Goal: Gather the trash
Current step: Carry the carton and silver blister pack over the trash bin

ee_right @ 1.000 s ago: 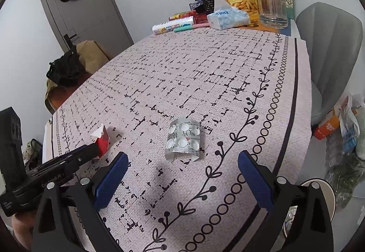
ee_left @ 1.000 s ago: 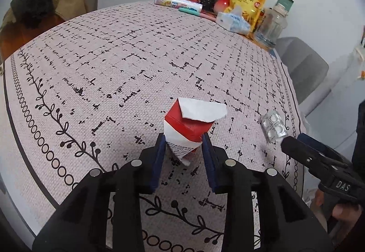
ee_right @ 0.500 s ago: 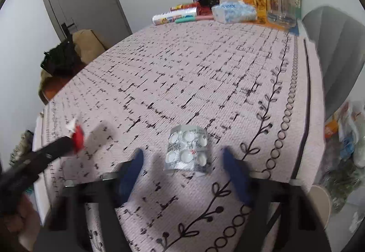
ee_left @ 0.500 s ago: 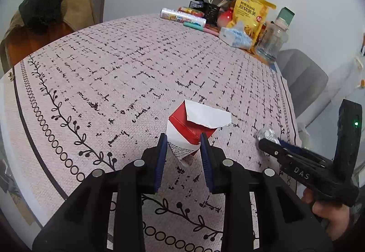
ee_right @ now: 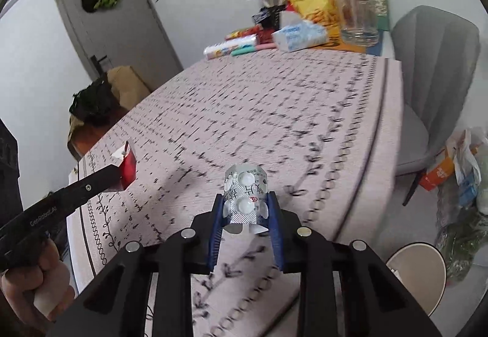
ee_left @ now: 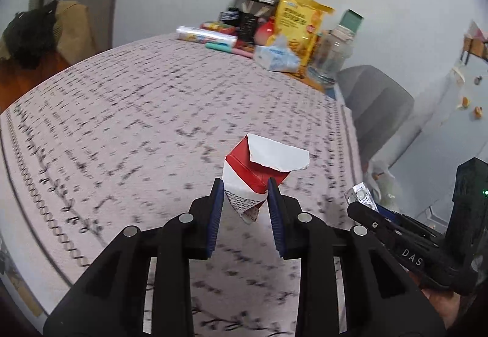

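My left gripper [ee_left: 245,186] is shut on a torn red and white carton [ee_left: 259,166], which hangs above the patterned tablecloth [ee_left: 122,123]. My right gripper [ee_right: 245,199] has a bent silver blister pack [ee_right: 245,184] between its blue pads; its jaws are still closing and press on the pack's sides, which is off the cloth. In the left wrist view the right gripper [ee_left: 363,204] and blister pack [ee_left: 360,195] are at lower right. The right wrist view has the left gripper [ee_right: 119,177] with the carton [ee_right: 128,164] at left.
The table's far end holds a yellow snack bag [ee_left: 300,23], a tissue pack [ee_left: 274,58] and a clear jar [ee_left: 331,59]. A grey chair [ee_right: 433,62] stands right of the table. A round bin [ee_right: 418,273] and bags [ee_right: 463,160] are on the floor.
My right gripper went from wide open around the blister pack to shut on it and lifted it. My left gripper rose with the carton.
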{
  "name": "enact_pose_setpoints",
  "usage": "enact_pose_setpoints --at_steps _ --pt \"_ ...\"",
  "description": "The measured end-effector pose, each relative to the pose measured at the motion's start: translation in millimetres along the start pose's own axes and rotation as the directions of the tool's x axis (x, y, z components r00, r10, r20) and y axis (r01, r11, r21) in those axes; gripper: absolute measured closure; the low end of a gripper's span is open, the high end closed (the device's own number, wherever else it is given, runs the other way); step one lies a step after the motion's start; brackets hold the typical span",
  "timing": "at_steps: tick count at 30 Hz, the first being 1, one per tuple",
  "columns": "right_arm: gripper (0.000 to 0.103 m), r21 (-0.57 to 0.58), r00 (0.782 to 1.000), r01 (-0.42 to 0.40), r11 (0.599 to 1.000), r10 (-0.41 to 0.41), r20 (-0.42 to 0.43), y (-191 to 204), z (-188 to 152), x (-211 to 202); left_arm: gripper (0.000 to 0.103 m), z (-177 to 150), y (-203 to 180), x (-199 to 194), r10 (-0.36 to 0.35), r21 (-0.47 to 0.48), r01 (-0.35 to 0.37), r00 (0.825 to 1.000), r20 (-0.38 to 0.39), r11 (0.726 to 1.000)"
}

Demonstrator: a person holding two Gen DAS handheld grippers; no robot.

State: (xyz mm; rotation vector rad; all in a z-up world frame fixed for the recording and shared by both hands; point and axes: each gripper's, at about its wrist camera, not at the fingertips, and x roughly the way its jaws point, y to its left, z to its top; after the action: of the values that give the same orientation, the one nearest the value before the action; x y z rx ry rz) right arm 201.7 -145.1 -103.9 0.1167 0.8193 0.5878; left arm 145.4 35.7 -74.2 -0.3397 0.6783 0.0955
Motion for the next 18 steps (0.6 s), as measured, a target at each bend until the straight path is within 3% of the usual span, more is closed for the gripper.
enact_pose_setpoints --at_steps 9,18 --pt "0.078 0.113 0.993 0.077 0.991 -0.085 0.076 -73.5 -6.1 -49.8 0.074 -0.4 -72.7 24.3 -0.074 0.092 0.078 0.996 -0.047 0.993" --pt "0.082 0.242 0.979 0.166 0.956 -0.189 0.073 -156.4 -32.7 -81.8 0.074 -11.3 -150.6 53.9 -0.15 0.178 0.17 0.981 -0.123 0.969"
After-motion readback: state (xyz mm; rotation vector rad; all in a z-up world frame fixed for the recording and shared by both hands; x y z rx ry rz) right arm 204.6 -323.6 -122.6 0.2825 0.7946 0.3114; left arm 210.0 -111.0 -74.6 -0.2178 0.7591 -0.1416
